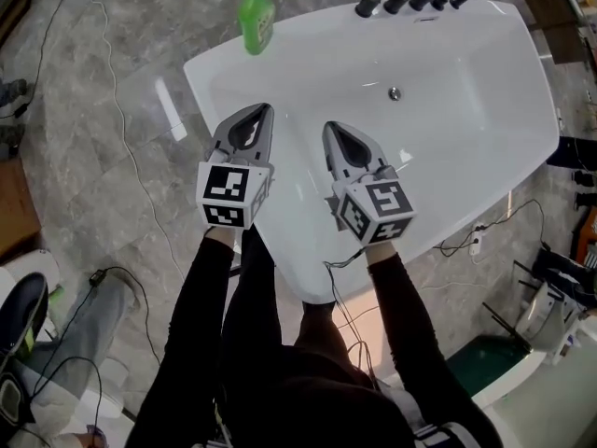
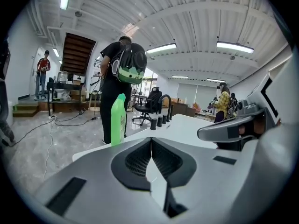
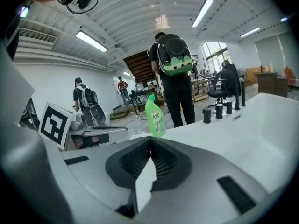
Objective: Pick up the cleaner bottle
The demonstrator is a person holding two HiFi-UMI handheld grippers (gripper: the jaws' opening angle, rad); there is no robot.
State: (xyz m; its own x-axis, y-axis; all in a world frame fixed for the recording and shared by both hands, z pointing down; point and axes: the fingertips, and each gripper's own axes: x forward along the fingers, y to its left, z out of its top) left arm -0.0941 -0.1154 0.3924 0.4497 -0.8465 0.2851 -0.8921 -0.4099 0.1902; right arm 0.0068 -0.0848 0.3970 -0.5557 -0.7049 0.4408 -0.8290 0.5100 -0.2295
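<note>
Grey marble floor (image 1: 112,157): veined and glossy, spread on all sides of the tub in the head view.
White ribbed ceiling (image 2: 187,27): arched overhead, hung with long strip lights (image 2: 235,46).
White bathtub (image 1: 448,185): smooth and bare inside, broad flat rim, narrow end towards the person.
Dark staircase (image 2: 77,48): rising at the far left of the room, seen from below.
Person with backpack (image 2: 122,73): standing just beyond the tub's far rim, back turned.
Office chair (image 2: 150,104): black, on the floor past the tub.
Left gripper (image 1: 264,108): held over the tub's left rim, pointing at the far end; jaws fully together, nothing between them.
Right gripper (image 1: 328,126): beside the left one, over the tub's basin; jaws pressed together as well, holding nothing.
Cleaner bottle (image 1: 256,17): green, upright on the tub's far left corner, well ahead of both grippers and touched by neither; in the right gripper view (image 3: 154,115) straight above the line where the jaws meet, in the left gripper view (image 2: 118,118) a little to its left.
Black tap fittings (image 1: 410,0): in a row on the far rim, well to the right of the bottle.
Cables (image 1: 121,138): thin, trailing over the floor left of the tub.
Drain (image 1: 395,92): small metal disc in the tub's bottom near the taps.
</note>
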